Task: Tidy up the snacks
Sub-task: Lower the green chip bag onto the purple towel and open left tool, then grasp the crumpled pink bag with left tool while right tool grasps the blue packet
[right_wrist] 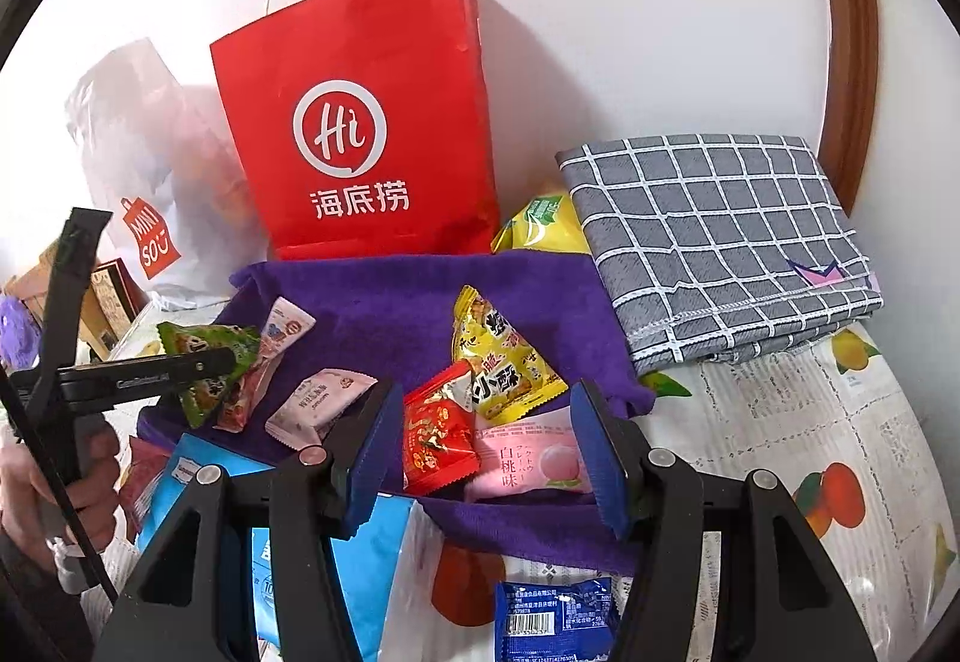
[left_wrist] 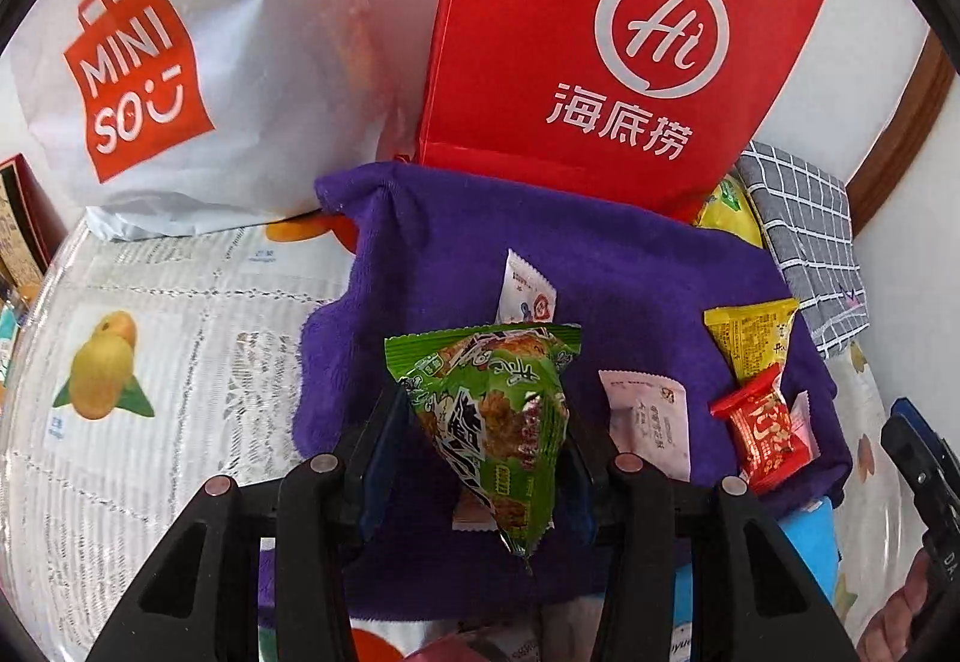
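Observation:
My left gripper (left_wrist: 486, 422) is shut on a green triangular snack packet (left_wrist: 498, 410) and holds it above the purple cloth (left_wrist: 630, 266); it shows from the side in the right wrist view (right_wrist: 207, 368). My right gripper (right_wrist: 486, 440) is open, its blue pads on either side of a red snack packet (right_wrist: 435, 428) and a pink peach packet (right_wrist: 528, 461) on the purple cloth (right_wrist: 384, 296). A yellow triangular packet (right_wrist: 501, 356) lies just beyond them. Pale pink packets (right_wrist: 318, 404) lie on the cloth to the left.
A red paper bag (right_wrist: 360, 134) stands behind the cloth against the wall, with a white Miniso bag (left_wrist: 180, 80) to its left. A folded grey checked cloth (right_wrist: 720, 236) lies at the right. A light blue packet (right_wrist: 360, 554) and a dark blue packet (right_wrist: 555, 623) lie near the front.

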`<state>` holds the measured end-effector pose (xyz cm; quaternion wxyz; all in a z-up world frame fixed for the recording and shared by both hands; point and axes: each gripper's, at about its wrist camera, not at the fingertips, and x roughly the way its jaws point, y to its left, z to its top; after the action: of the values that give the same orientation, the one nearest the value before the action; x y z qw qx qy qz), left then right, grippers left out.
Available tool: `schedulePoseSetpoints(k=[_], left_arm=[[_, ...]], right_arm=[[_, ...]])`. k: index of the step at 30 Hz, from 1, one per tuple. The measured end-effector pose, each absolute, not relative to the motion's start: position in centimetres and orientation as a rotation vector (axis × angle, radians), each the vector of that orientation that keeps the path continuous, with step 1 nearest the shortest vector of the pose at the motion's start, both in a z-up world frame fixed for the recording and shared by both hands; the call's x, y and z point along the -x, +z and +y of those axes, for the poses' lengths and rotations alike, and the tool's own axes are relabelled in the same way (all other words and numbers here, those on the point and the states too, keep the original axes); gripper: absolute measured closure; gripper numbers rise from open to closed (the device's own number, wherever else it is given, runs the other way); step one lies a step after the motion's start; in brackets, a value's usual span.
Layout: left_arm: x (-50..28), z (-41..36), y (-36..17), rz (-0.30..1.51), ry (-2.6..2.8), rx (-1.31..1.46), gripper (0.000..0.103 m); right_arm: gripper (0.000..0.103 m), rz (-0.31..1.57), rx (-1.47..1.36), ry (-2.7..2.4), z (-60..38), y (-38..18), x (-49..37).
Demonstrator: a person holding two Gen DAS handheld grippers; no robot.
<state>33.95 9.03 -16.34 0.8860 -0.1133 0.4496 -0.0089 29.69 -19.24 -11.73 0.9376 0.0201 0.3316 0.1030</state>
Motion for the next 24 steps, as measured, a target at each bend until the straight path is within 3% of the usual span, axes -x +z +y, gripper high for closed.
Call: schedulePoseSetpoints(k=[9,24], left_arm=[[-33.4,9.4,-15.7,0.926,-0.025,0.243,0.041],[-25.3,10.6,-14.1,0.843,-0.067,0.225,0.040]], right_arm=[[0.045,0.683,-0.035,0.209,-19.1,-11.9,-29.6],[0.045,0.672,0.000,0.171,-19.0,-12.3,-29.6]])
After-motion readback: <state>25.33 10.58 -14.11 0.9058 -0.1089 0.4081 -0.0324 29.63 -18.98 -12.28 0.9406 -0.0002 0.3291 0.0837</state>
